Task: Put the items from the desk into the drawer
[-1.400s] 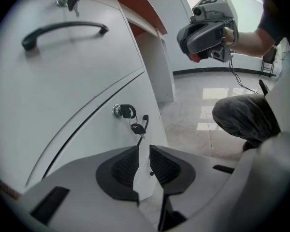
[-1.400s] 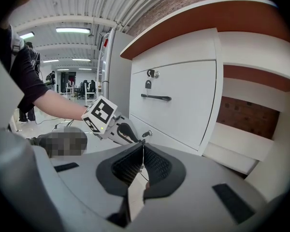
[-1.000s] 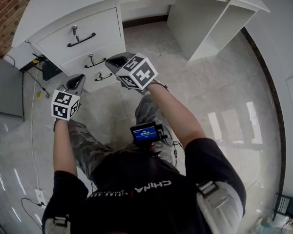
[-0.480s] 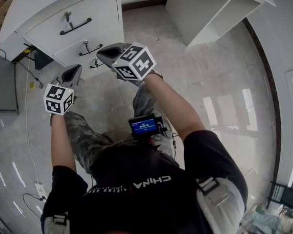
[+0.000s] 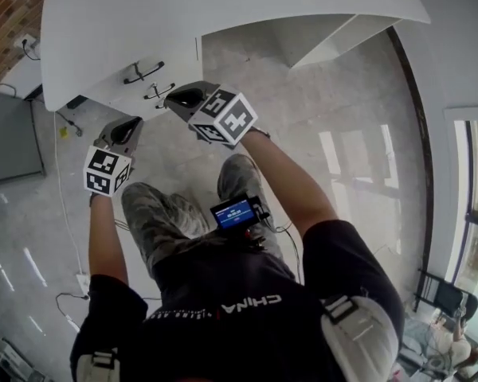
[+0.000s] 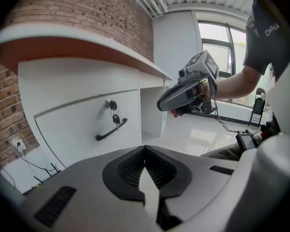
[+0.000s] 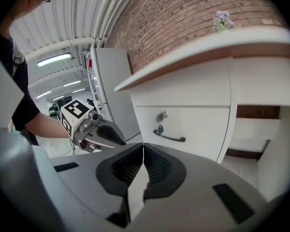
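The left gripper (image 5: pixel 126 127) and right gripper (image 5: pixel 183 99) are hovering before the desk (image 5: pixel 223 6) drawers (image 5: pixel 143 74). Both are pressing their jaws together, gripping nothing.

White desk (image 5: pixel 223 6), white drawer (image 6: pixel 72 129), black handle (image 6: pixel 111 129). Red-brown brick wall (image 5: pixel 12 6) off the desk's left edge. Left gripper (image 6: pixel 145 151) and right gripper (image 7: pixel 143 149) are grey with black ribbed pads, their cubes white with black squares. Grey-green camouflage trousers (image 5: pixel 155 221), black shirt (image 5: pixel 223 325) with white lettering, glossy pale grey floor (image 5: pixel 327 94).

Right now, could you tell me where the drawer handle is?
In the right gripper view, the drawer handle is just right of centre, below the lock, under the desktop.
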Tool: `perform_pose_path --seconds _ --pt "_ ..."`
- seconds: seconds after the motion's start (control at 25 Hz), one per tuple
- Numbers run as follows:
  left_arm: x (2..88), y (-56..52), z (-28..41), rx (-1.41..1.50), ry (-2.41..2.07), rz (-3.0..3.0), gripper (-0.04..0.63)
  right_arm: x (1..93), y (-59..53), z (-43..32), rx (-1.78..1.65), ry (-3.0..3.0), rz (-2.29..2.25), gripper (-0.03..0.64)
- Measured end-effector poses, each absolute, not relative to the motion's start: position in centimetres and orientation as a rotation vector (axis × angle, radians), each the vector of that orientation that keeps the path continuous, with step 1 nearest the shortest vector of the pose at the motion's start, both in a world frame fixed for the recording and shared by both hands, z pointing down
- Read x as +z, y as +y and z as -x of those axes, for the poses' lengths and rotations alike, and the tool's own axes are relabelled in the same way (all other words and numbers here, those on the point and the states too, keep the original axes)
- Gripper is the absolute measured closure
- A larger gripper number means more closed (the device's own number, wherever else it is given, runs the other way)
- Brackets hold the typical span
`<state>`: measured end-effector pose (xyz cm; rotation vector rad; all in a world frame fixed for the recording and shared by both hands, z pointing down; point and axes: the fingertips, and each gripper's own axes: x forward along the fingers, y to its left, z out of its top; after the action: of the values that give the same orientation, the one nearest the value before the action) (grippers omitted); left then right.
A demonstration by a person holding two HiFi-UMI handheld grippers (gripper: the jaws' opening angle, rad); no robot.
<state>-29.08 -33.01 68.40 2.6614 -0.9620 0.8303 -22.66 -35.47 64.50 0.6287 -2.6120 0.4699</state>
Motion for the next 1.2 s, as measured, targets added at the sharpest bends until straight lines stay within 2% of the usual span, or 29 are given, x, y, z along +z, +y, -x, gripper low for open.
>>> perform_pose_path --seconds 0.44,0.6,0.72,1.0,1.2 --pt "35.6 -31.8 30.1 0.774 -1.034 -2.627 0.583 32.4 -34.2 21.8 0.491 -2.576 -0.681 0.6" --pt "27.5 -29.9 29.6 0.742 -1.081 -2.625 0.583 24.4 -32.5 20.0 0.462 -2.565 -0.743 0.6" --pt "25.0 -28.5 28.8 0.72 -1.116 -2.612 0.583 22.7 -30.6 18.4 0.408 -2.533 -0.79 0.6" --pt "25.2 -24.8 24.8 0.676 -1.122 -2.575 0.583 24.3 -25.6 14.0 0.329 -2.503 -0.753 0.6" --pt "24.5 -22.5 22.2 0.695 -1.169 -2.571 0.583 24.0 -24.6 10.6 0.412 -2.532 -0.801 0.6"
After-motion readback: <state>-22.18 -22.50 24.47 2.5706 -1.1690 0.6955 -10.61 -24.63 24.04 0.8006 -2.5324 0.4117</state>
